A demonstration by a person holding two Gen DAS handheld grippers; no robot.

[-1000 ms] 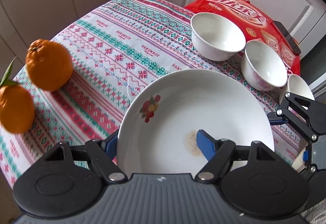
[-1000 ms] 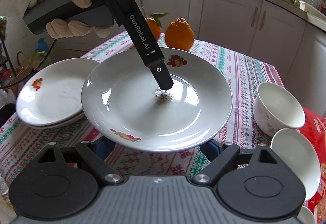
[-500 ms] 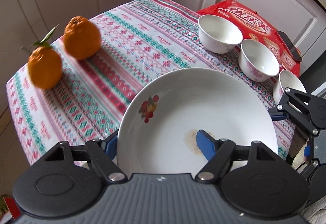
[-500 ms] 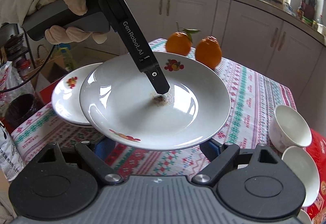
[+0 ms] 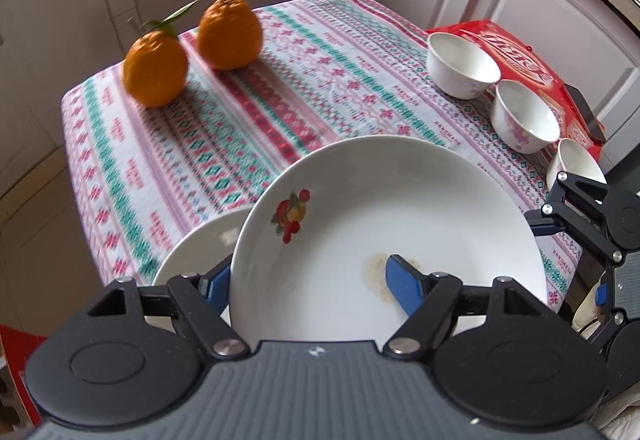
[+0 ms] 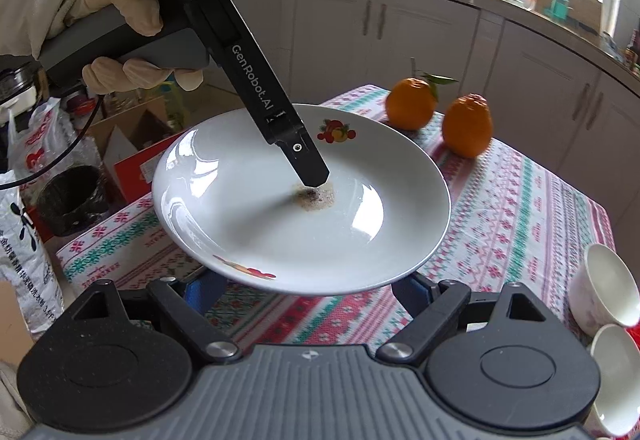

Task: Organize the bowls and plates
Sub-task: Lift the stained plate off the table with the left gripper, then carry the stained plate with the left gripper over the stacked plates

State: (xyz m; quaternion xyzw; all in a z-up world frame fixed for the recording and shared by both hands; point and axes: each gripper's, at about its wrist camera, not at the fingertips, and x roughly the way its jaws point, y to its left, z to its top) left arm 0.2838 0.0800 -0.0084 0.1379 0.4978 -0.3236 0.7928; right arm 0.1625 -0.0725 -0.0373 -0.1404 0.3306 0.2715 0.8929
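Observation:
A white plate (image 5: 384, 216) with a fruit print and a brown stain hangs tilted above the patterned tablecloth (image 5: 320, 80). My left gripper (image 5: 308, 276) is shut on its near rim, one blue pad inside the dish and the other under it. In the right wrist view the left gripper (image 6: 316, 180) comes down from a gloved hand (image 6: 112, 8) onto that plate (image 6: 280, 232). Another white plate (image 5: 192, 252) lies partly under the held one. My right gripper (image 6: 308, 292) stands open at the plate's opposite rim, its fingertips hidden below it. Three white bowls (image 5: 460, 64) (image 5: 524, 116) (image 5: 576, 164) stand at the right.
Two oranges (image 5: 156, 68) (image 5: 230, 32) sit near the table's far left corner. A red packet (image 5: 516, 48) with a dark phone (image 5: 584, 112) lies behind the bowls. White cabinets surround the table; boxes and bags (image 6: 36, 200) crowd the floor beside it.
The left gripper has carried the plate sideways across the table, and a second plate has come into view under it. The right gripper has followed, still open below the rim.

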